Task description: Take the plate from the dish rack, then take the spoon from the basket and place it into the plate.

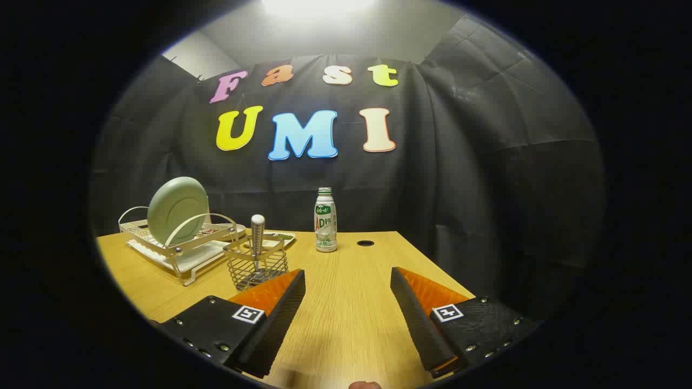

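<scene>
The spoon is showing its handle clearly, standing upright out of the wire basket, while its bowl is sitting low behind the mesh and is hard to make out. A flat tray-like item is lying behind the basket, mostly hidden by it, and what it is holding cannot be told. A small rounded shape is being cut off at the near end between the fingers and is too partial to identify.

The gripper is hovering level above the wooden table, pointing toward the booth wall, with its 2 fingers spread wide apart and nothing between them but bare tabletop. The tip of the left finger is lying just beside the basket's near side; whether it is touching cannot be told.

The plate is standing on edge, leaning in the dish rack, beyond and to the left of the fingers. The basket is sitting just to the right of the rack. A bottle is standing upright farther back, ahead of the gap between the fingers, with a small dark hole in the table to its right.
</scene>
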### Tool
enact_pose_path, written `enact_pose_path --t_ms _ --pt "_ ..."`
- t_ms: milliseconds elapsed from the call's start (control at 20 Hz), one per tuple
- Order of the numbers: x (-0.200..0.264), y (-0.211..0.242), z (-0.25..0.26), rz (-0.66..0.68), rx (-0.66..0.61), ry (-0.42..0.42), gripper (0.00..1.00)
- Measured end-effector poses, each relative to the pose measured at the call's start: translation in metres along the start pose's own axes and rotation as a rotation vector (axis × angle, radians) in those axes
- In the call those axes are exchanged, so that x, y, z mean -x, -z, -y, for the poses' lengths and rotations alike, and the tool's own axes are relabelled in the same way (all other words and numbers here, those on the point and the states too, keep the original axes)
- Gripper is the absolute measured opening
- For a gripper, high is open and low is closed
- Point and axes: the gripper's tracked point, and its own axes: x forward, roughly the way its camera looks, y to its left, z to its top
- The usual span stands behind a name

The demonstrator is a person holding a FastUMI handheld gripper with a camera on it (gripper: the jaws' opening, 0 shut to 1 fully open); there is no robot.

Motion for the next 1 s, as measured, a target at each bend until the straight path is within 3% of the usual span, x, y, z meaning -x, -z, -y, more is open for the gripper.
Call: enact_pose_path --t_ms 150,400,700,1000 --pt "-0.042 -0.007 0.002 0.016 -0.005 0.004 0.97" --pt "-0.069 -0.051 0.02 0.068 0.011 0.036 0.97" --pt "-0.04 -0.139 0.016 0.069 -0.014 0.08 0.97" --pt "-0.016 -0.236 -0.034 0.111 -0.02 0.026 0.97"
